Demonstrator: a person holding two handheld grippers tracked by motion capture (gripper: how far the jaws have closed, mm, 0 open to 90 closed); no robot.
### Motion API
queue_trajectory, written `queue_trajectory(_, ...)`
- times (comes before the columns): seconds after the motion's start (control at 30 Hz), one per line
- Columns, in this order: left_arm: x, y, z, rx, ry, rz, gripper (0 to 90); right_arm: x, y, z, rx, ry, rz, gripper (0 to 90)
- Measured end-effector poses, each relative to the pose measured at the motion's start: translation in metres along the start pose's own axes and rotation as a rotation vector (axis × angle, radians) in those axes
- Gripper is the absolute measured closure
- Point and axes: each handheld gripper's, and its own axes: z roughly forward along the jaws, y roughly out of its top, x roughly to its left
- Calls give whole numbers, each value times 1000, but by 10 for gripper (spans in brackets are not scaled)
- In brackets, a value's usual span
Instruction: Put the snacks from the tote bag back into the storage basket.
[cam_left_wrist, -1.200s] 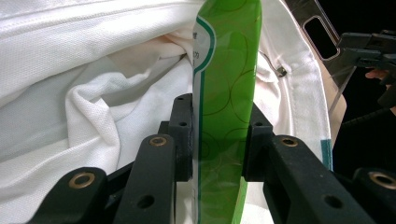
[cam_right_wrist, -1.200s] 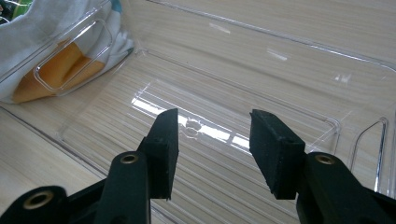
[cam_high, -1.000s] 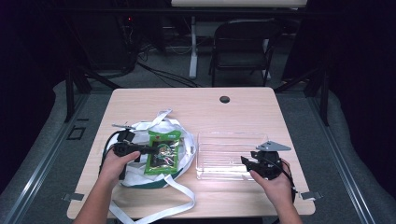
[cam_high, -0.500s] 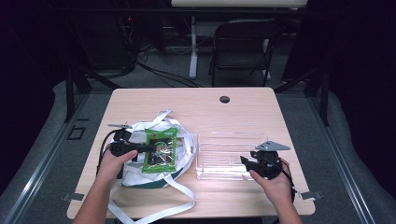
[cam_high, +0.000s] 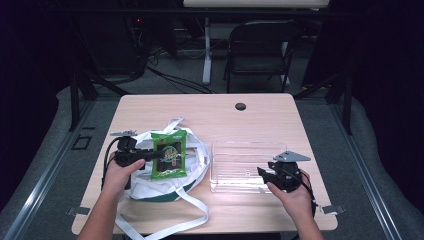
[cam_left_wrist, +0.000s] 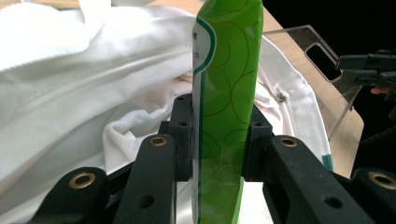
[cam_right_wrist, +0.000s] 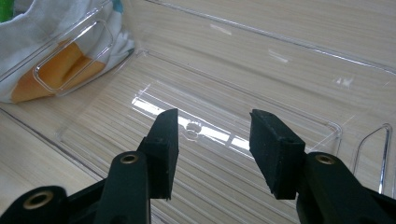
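A glossy green snack packet (cam_left_wrist: 226, 84), flat and smooth with darker curling line patterns and a white-and-teal edge, stands pinched between the black jaws of the left gripper (cam_left_wrist: 217, 140), whose pads press on both its faces. In the high view the packet (cam_high: 169, 154) is held just above the open mouth of a white cloth tote bag (cam_high: 150, 185), soft and rumpled, with long flat straps trailing over the pale wood-grain table (cam_high: 220, 110). To the right of the bag sits a clear hard-plastic bin (cam_high: 240, 165), rectangular with rounded corners and a cut-out handle slot in its end wall; nothing lies inside it. The right gripper (cam_right_wrist: 212, 140) hovers over the bin's floor with its jaws spread apart, nothing between the ribbed black pads.
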Motion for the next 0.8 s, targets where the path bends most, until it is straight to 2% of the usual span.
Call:
queue_trajectory(0.13, -3, 2, -3, -19, 11, 29, 718, 0, 0, 0, 0, 1, -1, 524)
queue_trajectory(0.23, -5, 2, -4, -37, 13, 29, 718, 0, 0, -1, 0, -3, -3, 524)
queue_trajectory(0.63, -13, 5, -11, -103, 50, 79, 719, 0, 0, -1, -5, -3, -10, 524)
queue_trajectory(0.8, -15, 5, -12, -120, 52, 91, 719, 1, 0, -2, -11, -3, -15, 524)
